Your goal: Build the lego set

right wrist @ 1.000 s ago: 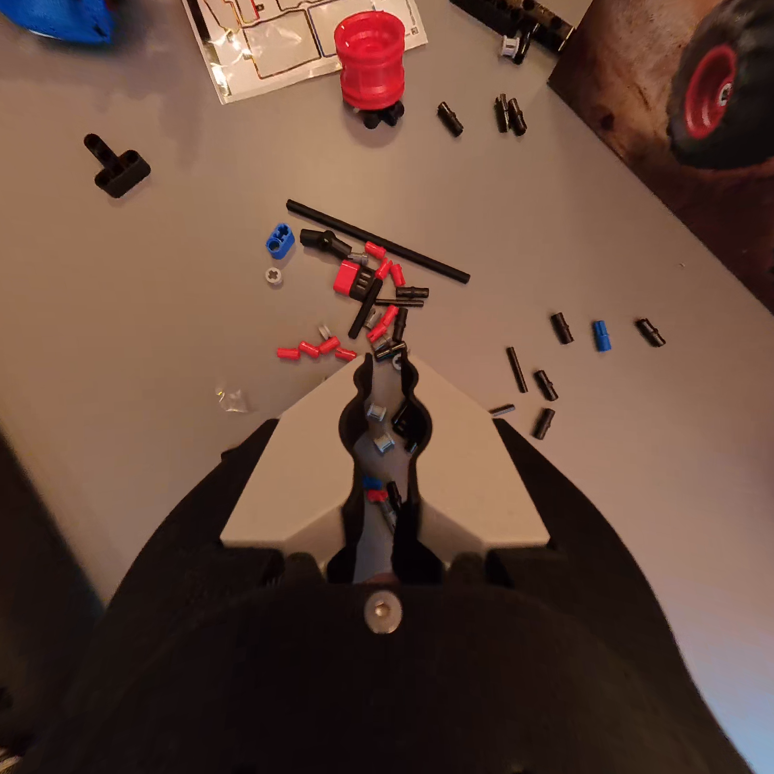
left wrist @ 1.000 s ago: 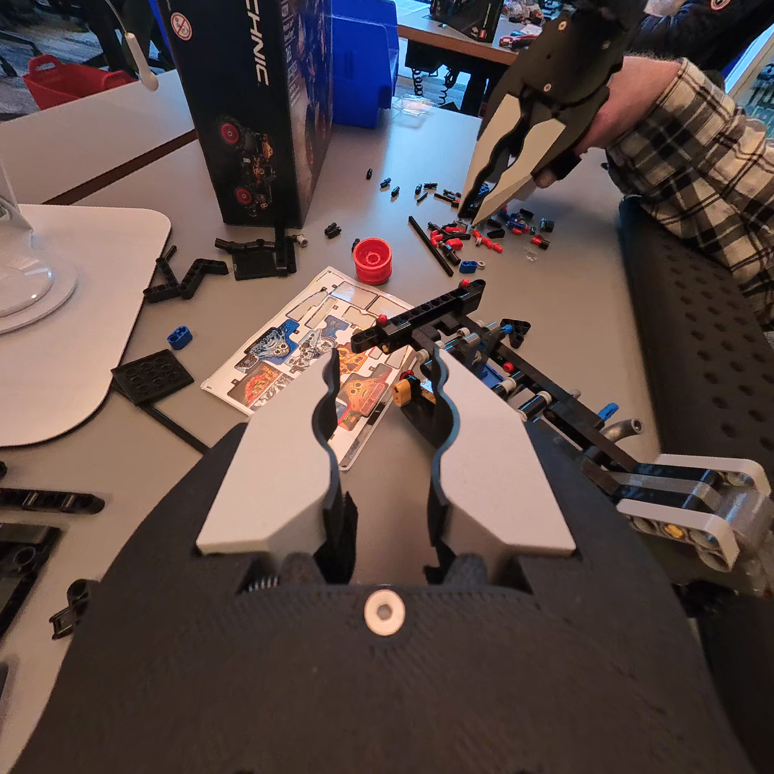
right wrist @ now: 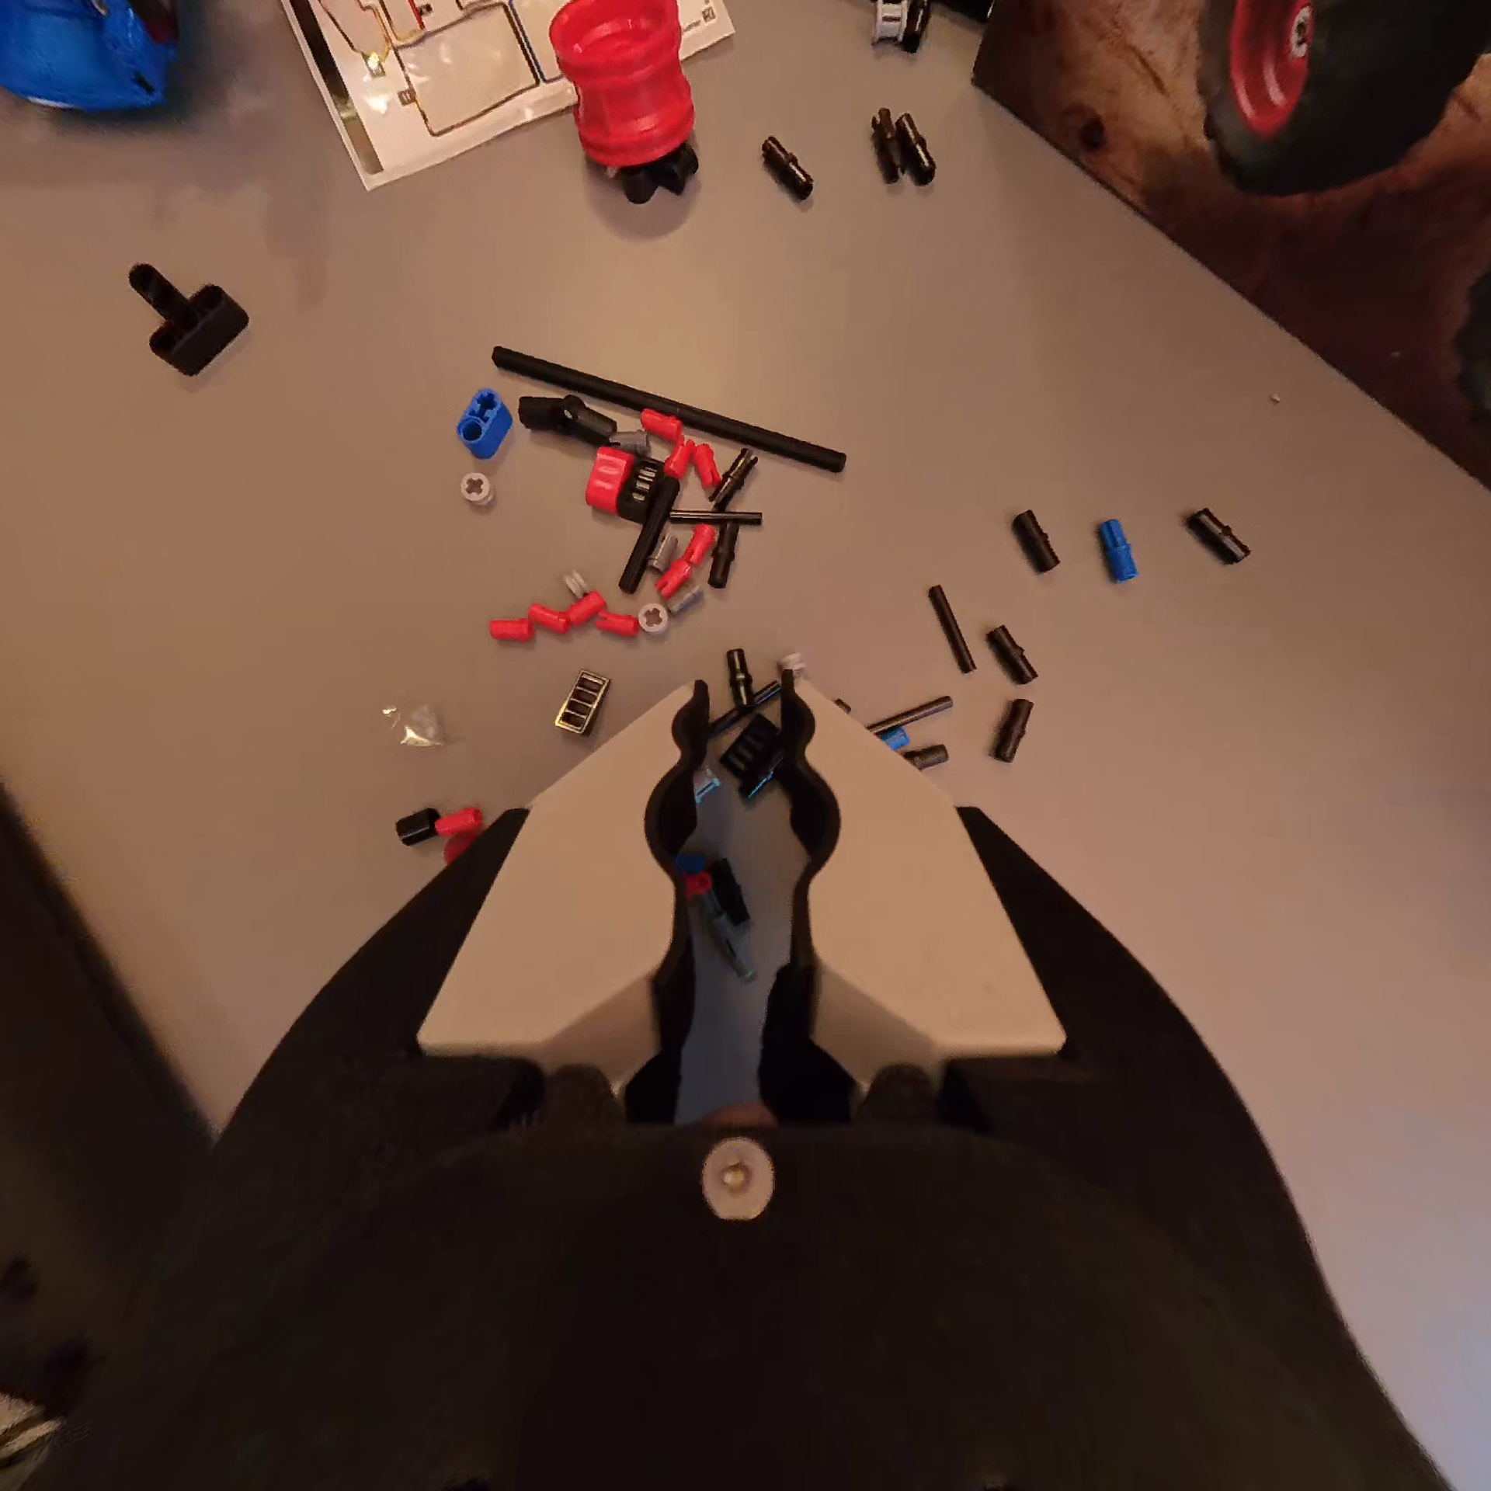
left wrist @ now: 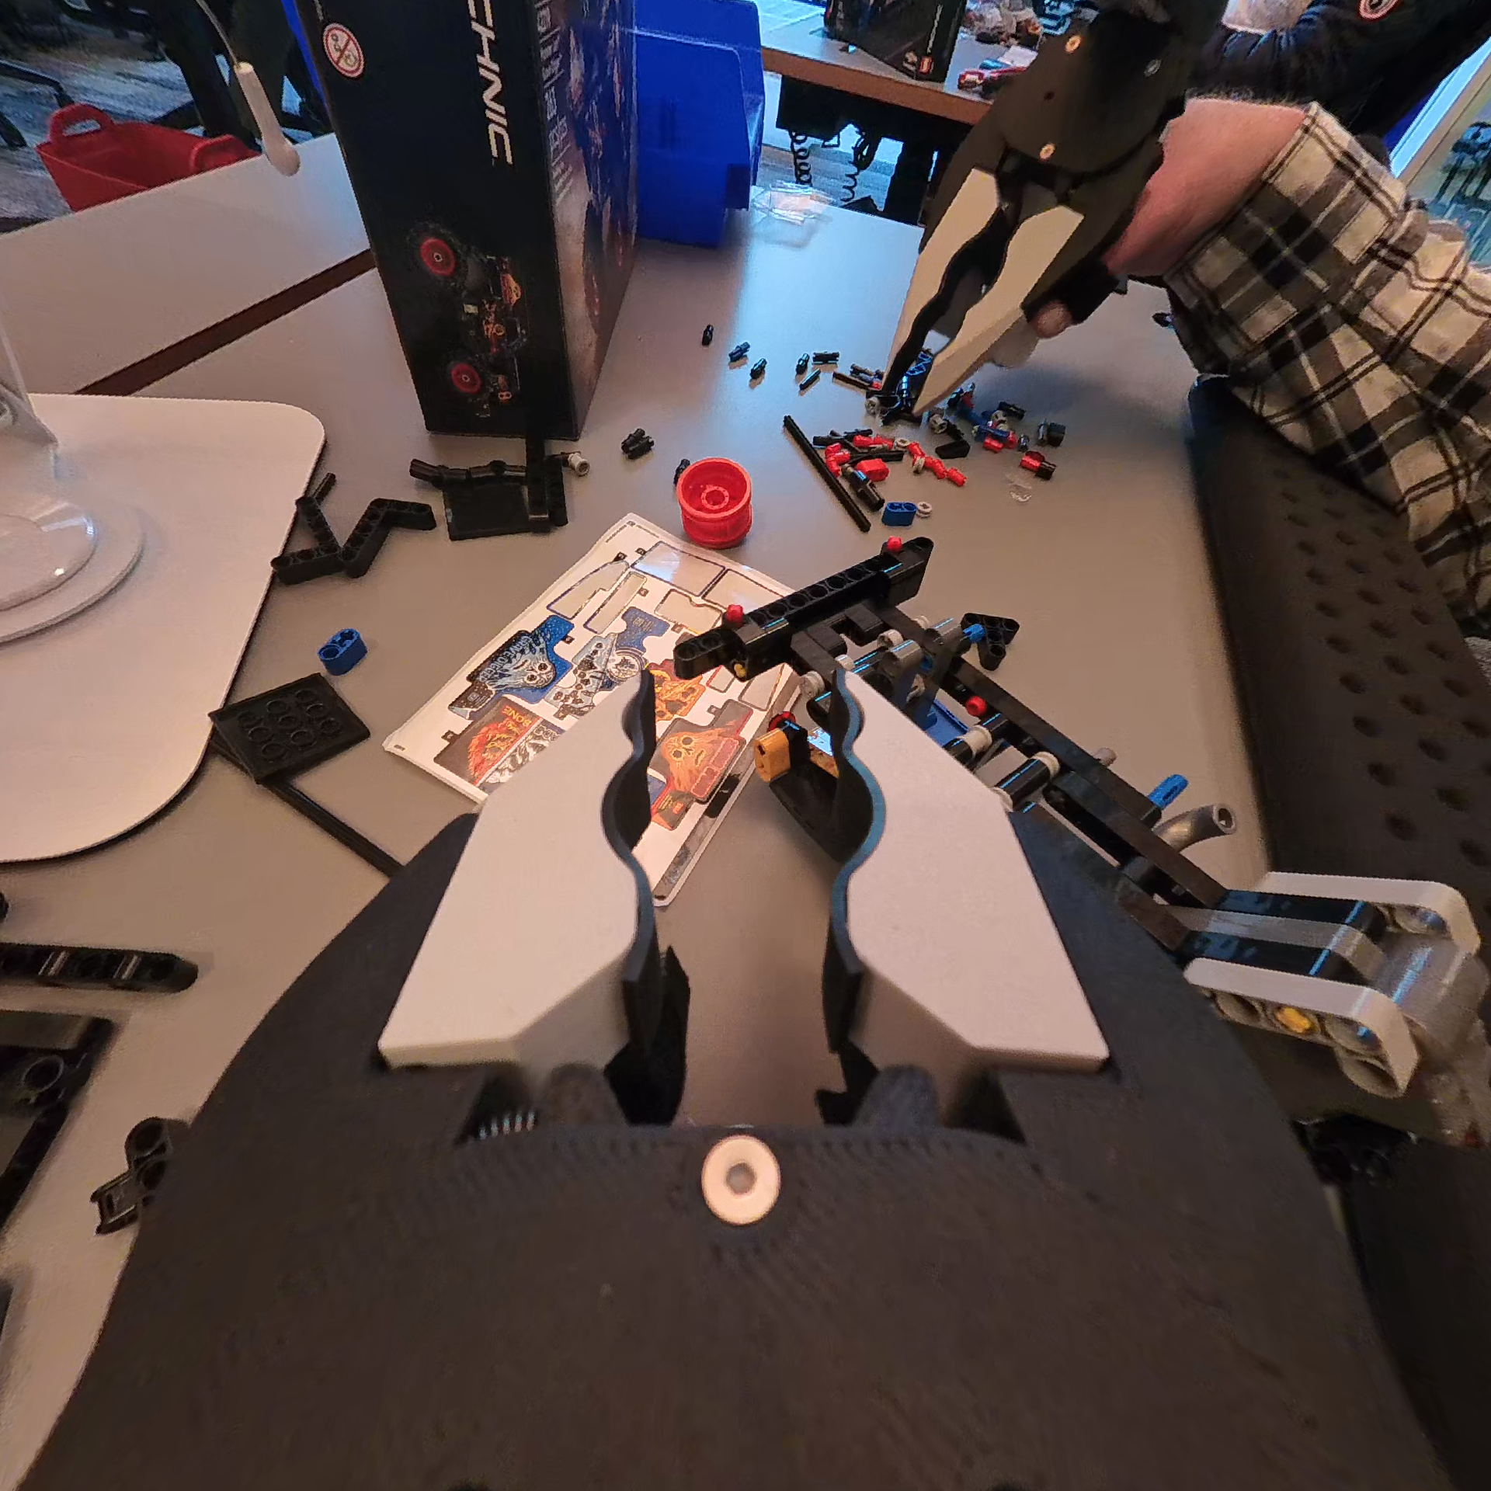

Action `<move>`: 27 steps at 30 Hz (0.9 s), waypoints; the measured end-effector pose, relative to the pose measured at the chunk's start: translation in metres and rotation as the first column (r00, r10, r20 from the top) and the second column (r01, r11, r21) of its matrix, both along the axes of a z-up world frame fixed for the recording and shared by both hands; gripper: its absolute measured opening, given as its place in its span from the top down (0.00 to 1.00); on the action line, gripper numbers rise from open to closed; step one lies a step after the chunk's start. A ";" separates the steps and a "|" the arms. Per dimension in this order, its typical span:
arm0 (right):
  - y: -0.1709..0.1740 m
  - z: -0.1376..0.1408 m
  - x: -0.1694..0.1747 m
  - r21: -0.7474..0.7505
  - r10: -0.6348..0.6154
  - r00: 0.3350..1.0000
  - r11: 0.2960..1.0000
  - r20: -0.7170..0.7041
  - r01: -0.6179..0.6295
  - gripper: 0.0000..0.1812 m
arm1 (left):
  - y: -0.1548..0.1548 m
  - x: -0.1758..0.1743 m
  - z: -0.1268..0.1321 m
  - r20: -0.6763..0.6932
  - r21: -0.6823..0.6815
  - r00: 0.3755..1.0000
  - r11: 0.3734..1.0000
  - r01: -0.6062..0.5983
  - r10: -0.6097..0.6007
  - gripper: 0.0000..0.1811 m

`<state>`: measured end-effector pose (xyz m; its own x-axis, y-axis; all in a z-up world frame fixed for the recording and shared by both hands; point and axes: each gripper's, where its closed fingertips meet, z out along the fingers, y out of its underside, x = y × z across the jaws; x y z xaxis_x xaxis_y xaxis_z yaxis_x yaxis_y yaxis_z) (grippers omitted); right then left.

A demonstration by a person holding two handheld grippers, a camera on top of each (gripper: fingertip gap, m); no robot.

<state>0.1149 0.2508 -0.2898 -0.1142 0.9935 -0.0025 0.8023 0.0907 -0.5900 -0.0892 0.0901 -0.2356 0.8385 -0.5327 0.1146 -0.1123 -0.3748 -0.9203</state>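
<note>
Both tongs spread, gripping nothing. Left gripper point(left wrist: 738, 702) hovering over the sticker sheet point(left wrist: 597, 686), right beside the black chassis frame point(left wrist: 904, 670). Right gripper point(right wrist: 746, 686) nose-down over the scatter of small parts, tips straddling a black grille tile point(right wrist: 754, 746) and a few thin black axles.

Big stuff first: grey table point(left wrist: 1049, 516), dark set box point(left wrist: 476, 210) standing at the back, chassis frame lying across the near right, not held. Next down: sticker sheet, red wheel hub point(left wrist: 714, 502) at its far corner, long black axle point(right wrist: 670, 407), then red pins point(right wrist: 565, 617), blue pin point(right wrist: 1117, 549), black pins all over.

Step in hand, most likely: pick one small piece from the pile for the frame.

Doing it well:
- Commit to one target. Crowded under the tips; closing now risks grabbing two or flicking a neighbour.
- Line the fingers across the piece's short side, not along it.
- Drop until tips nearly touch the table, then close slow.
- Small round pins likely to roll or squirt out; seat in the notch of the fingers.
- Clamp the frame with the left before pressing anything in, else likely to slide.
</note>
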 end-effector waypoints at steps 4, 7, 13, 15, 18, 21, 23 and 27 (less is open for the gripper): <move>0.002 -0.002 -0.003 0.010 0.009 1.000 1.000 0.004 -0.009 0.93 | 0.000 0.000 0.000 -0.002 0.000 1.000 1.000 0.000 0.000 0.77; 0.001 -0.005 -0.001 -0.005 0.016 1.000 1.000 0.015 -0.016 0.96 | 0.000 0.000 0.000 -0.002 0.002 1.000 1.000 0.001 -0.001 0.77; 0.001 -0.003 -0.001 0.007 0.017 1.000 1.000 0.005 -0.017 0.99 | -0.001 0.001 0.001 -0.004 0.004 1.000 1.000 0.004 -0.004 0.77; -0.002 0.006 -0.005 0.009 0.020 0.999 1.000 -0.037 -0.020 0.99 | -0.001 0.001 0.002 -0.009 0.008 1.000 1.000 0.006 -0.006 0.77; -0.012 0.024 -0.015 0.030 0.036 0.993 0.999 -0.111 -0.033 0.99 | -0.004 0.003 0.005 -0.028 0.010 0.999 1.000 0.019 -0.019 0.76; -0.042 0.047 -0.034 0.037 0.095 0.973 0.995 -0.211 -0.090 0.99 | -0.010 0.009 0.004 -0.016 -0.035 0.998 0.997 0.067 -0.068 0.75; -0.068 0.055 -0.047 0.041 0.133 0.959 0.991 -0.252 -0.126 0.99 | -0.013 0.012 0.006 -0.006 -0.040 0.996 0.995 0.090 -0.091 0.75; -0.122 0.058 -0.077 0.013 0.172 0.938 0.984 -0.301 -0.176 0.99 | -0.018 0.025 0.007 0.005 -0.051 0.987 0.986 0.161 -0.161 0.74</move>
<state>0.0377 0.1290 -0.2313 -0.2830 0.9581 0.0449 0.5601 0.2031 -0.8032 -0.0645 0.0720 -0.2289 0.7421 -0.6543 0.1459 -0.1744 -0.3986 -0.9004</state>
